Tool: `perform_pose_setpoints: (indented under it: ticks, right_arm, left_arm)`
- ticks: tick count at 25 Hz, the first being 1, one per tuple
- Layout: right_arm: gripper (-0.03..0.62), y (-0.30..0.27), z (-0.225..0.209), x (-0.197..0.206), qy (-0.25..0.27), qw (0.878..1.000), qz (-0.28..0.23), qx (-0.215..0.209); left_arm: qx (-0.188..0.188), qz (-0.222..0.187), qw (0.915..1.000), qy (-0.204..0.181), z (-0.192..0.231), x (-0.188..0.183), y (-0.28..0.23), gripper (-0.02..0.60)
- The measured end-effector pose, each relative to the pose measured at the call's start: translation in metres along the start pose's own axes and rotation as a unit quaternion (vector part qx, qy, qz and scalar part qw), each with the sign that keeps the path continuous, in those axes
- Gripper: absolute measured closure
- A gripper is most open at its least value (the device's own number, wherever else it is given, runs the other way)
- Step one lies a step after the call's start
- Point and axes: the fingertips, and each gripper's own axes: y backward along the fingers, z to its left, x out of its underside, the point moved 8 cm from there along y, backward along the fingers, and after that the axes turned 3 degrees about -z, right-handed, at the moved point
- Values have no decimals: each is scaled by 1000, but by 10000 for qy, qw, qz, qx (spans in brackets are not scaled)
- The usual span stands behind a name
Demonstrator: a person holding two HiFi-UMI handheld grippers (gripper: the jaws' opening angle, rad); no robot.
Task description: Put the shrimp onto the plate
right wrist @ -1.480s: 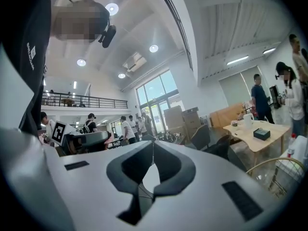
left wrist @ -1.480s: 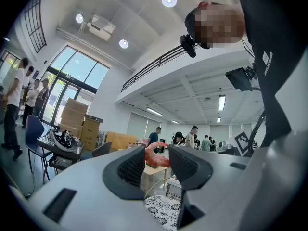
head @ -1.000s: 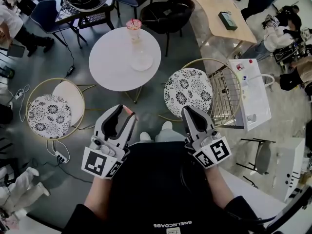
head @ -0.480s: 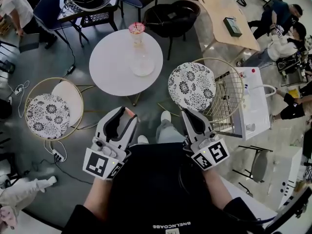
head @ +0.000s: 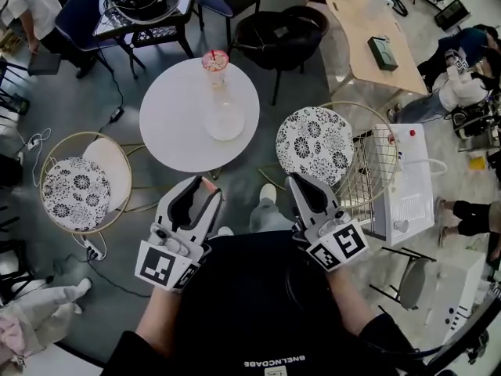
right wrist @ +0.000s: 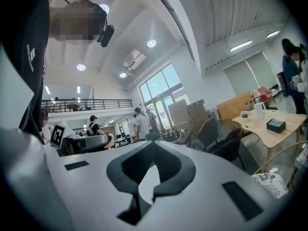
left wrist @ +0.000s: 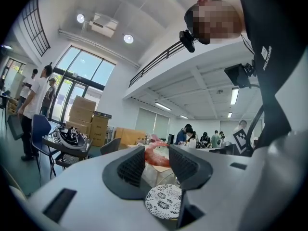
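The shrimp point(left wrist: 155, 155) is clamped between the pads of the left gripper point(head: 197, 193), held level and well short of the table point(head: 176, 108). The jaws of the right gripper point(head: 300, 183) are closed together with nothing between them. What appears to be a clear plate point(head: 225, 124) is seen near the table's middle, with a tall glass point(head: 214, 59) just behind it at the far edge. The glass could be toppled if the plate is overshot, and the shrimp, gripped only by a narrow part, could slip out if it is jolted. A chair point(head: 76, 193) stands at the left and another point(head: 315, 146) at the right; the floor between them is open up to the table's near edge. A cable point(head: 117, 112) lies left of the table and could be caught underfoot.
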Motion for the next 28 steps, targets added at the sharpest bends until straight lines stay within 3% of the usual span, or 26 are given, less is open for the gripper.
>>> perform_pose_setpoints:
  ticks: [9,19,28]
  right_arm:
    - [576,-32,-67,-20,-59,9996,45,-287]
    - [576,-52,-128,-31,-226,9969,195,-725]
    - [576,-63,-155,-36,-297,9941,377,-971]
  left_arm:
    - [-169,127,9998,10,8,5,-71,423]
    - [-791,493,9956,-127,3,13,-125,423]
    - [-1192,726,9902,-90,9,17,-153,423]
